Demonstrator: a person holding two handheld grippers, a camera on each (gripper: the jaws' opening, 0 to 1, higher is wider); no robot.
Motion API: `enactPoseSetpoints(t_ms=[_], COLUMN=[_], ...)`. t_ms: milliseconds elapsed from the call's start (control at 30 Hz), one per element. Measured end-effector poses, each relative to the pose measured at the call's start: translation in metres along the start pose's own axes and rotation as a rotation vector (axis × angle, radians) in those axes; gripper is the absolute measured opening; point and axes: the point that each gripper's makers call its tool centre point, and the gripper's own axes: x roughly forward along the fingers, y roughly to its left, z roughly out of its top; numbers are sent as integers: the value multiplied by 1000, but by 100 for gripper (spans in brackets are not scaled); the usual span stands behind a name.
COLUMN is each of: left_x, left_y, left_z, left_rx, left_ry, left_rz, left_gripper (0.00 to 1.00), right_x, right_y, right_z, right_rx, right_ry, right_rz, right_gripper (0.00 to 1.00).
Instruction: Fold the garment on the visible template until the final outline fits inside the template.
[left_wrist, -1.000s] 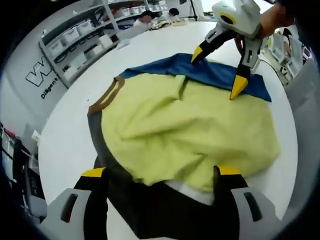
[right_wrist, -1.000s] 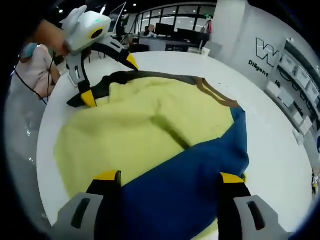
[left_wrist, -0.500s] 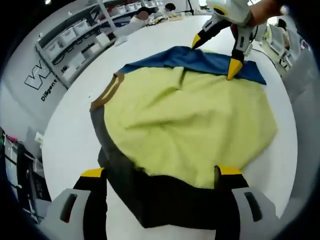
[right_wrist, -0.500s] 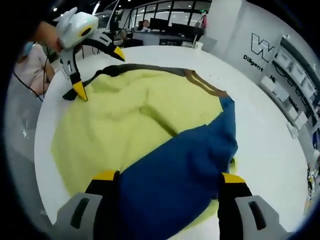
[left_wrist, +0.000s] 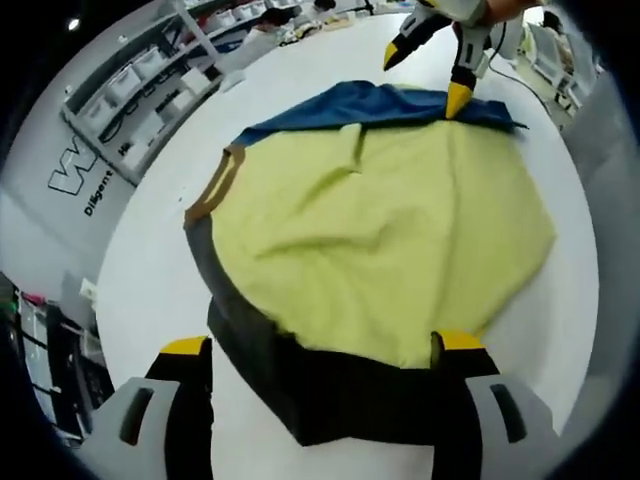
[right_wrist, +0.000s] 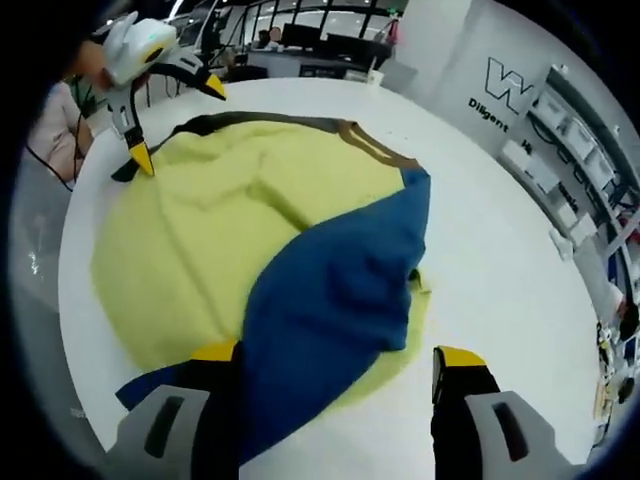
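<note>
I have the garment (left_wrist: 380, 240) spread on the round white tabletop (left_wrist: 150, 290), mostly yellow-green, with a blue sleeve (right_wrist: 330, 300) on one side, a dark grey sleeve (left_wrist: 340, 395) on the other and a brown collar band (left_wrist: 210, 190) at the neck.

In the left gripper view my left tongs (left_wrist: 315, 345) stand wide apart, yellow tips low over the dark grey sleeve, one on either side of it; I cannot tell whether they touch the cloth, and nothing is pinched. Across the garment, the right tongs (left_wrist: 425, 70) are spread as well, one yellow tip down at the blue edge.

In the right gripper view the right tongs (right_wrist: 335, 355) gape open with the blue sleeve lying between the jaws, folded in over the yellow-green body. The left tongs (right_wrist: 170, 120) sit at the far dark edge, jaws parted.

Shelving (left_wrist: 150, 80) with bins lines the wall beyond the tabletop
</note>
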Motion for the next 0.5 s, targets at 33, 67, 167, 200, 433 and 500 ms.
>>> enactPoseSetpoints(t_ms=[33,67,167,200,433,500], left_x=[-2,-3,-5,-4,3,3], left_y=[-1,-2,-14,-17,-34,-33], left_z=[1,2,8,7,-3,-5], left_rx=[-11,-22,-69,-65,-39,-39], left_ry=[-3,-8,-30,-23,18,17], left_rz=[-4,-8,-41,-44,-67,-71], left_gripper=[88,88,90,91,91,91], right_x=[-1,-1,-1,0,-1,0], right_y=[-1,-2,1,3,17,18], right_z=[0,1,0,0,-1,-1], right_rx=[-10,-24,-45,-45,-77,-76], right_ry=[2,-1,1,1,6,4], right_rz=[-7,-10,-3,3,32,36], right_gripper=[72,72,71,71,71,71])
